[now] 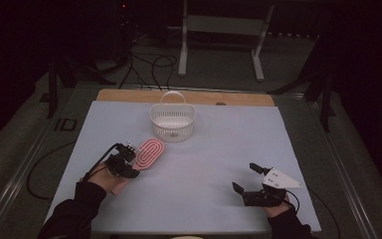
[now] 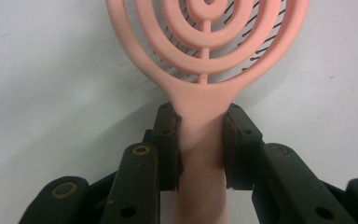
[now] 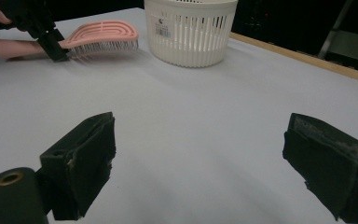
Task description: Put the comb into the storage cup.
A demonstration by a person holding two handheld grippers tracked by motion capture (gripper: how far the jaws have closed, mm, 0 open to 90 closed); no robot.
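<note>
Item: pink hairbrush (image 1: 148, 153), lying on the white table cover (image 1: 204, 164), bristles down, just at 7 o'clock of the white slotted basket (image 1: 172, 121). Status, as a judgement: grasp made, transfer outstanding; the brush is not yet lifted and the basket looks like its likely destination. Your left gripper (image 1: 124, 162) is clamped on the neck where handle meets head. Your right gripper (image 1: 251, 180) rests at 4 o'clock of the table, jaws spread wide with nothing between them. The left gripper view confirms both pads pressed to the pink neck (image 2: 200, 135). The right gripper view adds the side profile: bristles (image 3: 103, 46) on the cover, and a label on the basket wall (image 3: 163, 28).
</note>
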